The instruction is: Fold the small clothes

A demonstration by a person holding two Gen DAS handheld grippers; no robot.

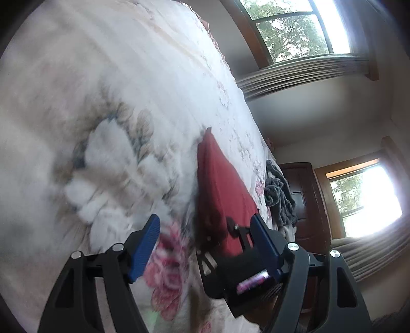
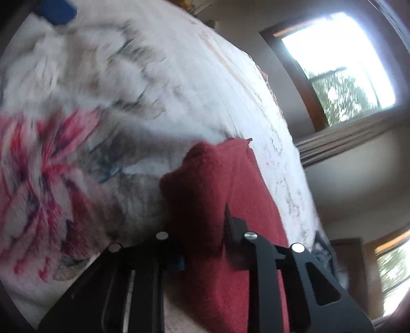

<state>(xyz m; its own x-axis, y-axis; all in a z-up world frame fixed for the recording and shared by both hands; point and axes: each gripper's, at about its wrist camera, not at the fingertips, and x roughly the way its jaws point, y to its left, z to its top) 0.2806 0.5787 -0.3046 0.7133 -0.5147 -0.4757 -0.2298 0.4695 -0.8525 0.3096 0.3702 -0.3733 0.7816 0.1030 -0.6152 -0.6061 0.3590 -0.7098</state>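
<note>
A dark red cloth (image 1: 220, 184) lies folded lengthwise on the floral bedspread (image 1: 115, 89). My left gripper (image 1: 205, 220) is open, its blue fingers (image 1: 150, 243) spread wide above the bedspread with nothing between them. Between those fingers in the left wrist view, my right gripper (image 1: 226, 238) grips the near end of the cloth. In the right wrist view the red cloth (image 2: 217, 184) bunches up in a thick fold between the black fingers of the right gripper (image 2: 205, 243), which is shut on it. A blue finger (image 2: 59, 10) of the left gripper shows at the top left. Both views are motion-blurred.
A pile of grey clothes (image 1: 279, 194) sits at the far edge of the bed beyond the red cloth. Windows (image 1: 294, 28) with striped ledges and a dark wooden door (image 1: 305, 199) line the wall behind the bed.
</note>
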